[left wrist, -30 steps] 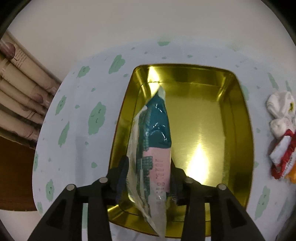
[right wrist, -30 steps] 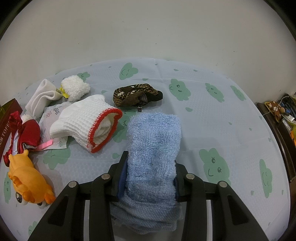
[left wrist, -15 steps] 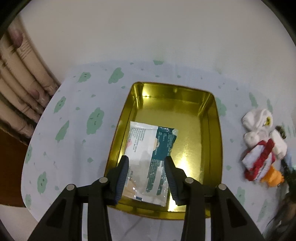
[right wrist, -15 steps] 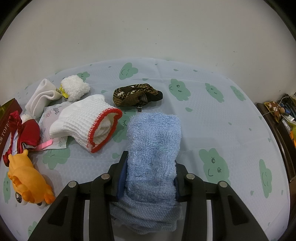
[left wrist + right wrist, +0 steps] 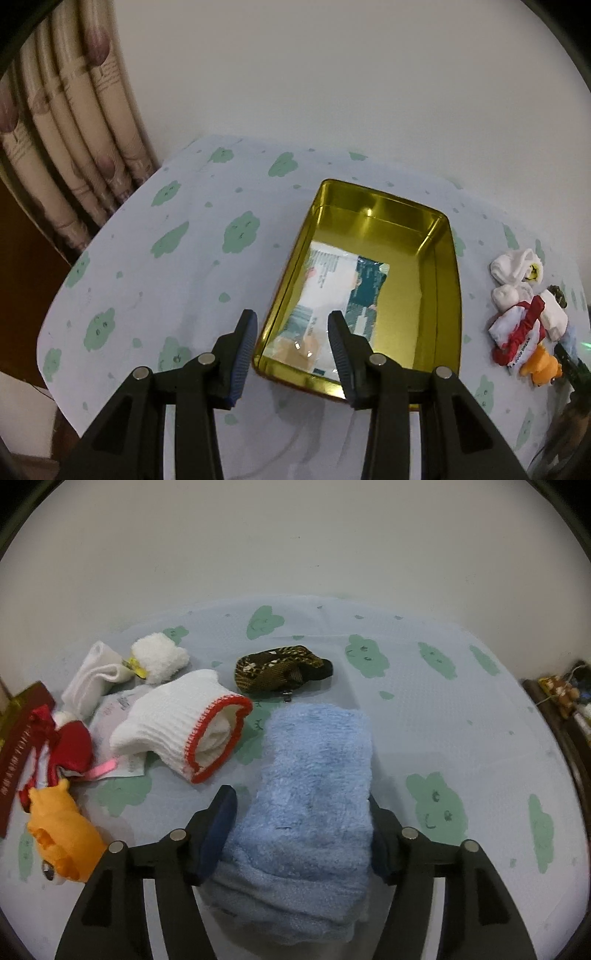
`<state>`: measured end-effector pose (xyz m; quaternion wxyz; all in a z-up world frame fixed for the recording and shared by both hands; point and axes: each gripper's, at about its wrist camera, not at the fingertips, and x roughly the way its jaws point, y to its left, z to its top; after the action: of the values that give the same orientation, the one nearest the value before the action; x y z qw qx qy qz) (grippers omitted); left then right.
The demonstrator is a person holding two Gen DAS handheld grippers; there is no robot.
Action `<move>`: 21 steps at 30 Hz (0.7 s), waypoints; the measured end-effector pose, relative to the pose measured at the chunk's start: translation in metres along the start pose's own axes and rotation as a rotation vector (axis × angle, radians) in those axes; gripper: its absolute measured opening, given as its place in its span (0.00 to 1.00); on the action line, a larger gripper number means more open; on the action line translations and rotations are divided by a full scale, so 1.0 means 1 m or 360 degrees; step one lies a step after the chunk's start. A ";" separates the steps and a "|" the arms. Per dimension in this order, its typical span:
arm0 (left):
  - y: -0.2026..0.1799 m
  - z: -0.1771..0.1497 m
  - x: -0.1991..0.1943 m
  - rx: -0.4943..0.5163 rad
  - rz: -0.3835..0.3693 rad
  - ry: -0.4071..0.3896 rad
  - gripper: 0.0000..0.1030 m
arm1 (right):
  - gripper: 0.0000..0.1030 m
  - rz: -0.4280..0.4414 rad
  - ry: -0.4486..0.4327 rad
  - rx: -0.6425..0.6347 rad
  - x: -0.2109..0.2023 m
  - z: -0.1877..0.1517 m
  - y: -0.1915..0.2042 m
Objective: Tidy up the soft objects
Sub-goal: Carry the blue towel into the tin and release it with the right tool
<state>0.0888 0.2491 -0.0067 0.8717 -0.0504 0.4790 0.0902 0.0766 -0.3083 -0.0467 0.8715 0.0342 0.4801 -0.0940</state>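
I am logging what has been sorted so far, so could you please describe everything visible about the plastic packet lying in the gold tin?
The plastic packet is a flat, glossy, see-through pouch printed with white panels of small text, teal blocks and a pinkish patch. It lies flat on the floor of the gold tin, toward the tin's left wall and near end, leaving bare floor on the right. Nothing grips it: the left gripper is open, with one finger outside the tin's left wall.

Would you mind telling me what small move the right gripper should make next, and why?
Probably lift the blue towel toward the gold tin: the right gripper brackets it, and the tin holds only a packet, the left gripper open.
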 end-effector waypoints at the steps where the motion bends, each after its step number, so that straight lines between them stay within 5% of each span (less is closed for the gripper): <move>1: 0.004 -0.002 0.002 -0.0010 0.0005 0.0011 0.39 | 0.59 -0.0012 -0.0003 -0.0005 -0.001 0.000 0.000; 4: 0.012 -0.008 0.004 -0.0009 0.0054 -0.0007 0.39 | 0.57 -0.0042 -0.0002 0.0005 -0.004 -0.001 0.000; 10: 0.024 -0.017 0.000 0.0002 0.0100 -0.0081 0.39 | 0.29 -0.0075 0.0007 0.0024 -0.015 0.000 -0.003; 21: 0.048 -0.027 0.012 -0.0118 0.0041 -0.0037 0.39 | 0.25 -0.0203 -0.0105 -0.0023 -0.061 0.011 0.034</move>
<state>0.0627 0.2922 -0.0310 0.8734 -0.0755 0.4659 0.1196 0.0606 -0.2684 0.0101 0.8793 -0.0058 0.4530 -0.1469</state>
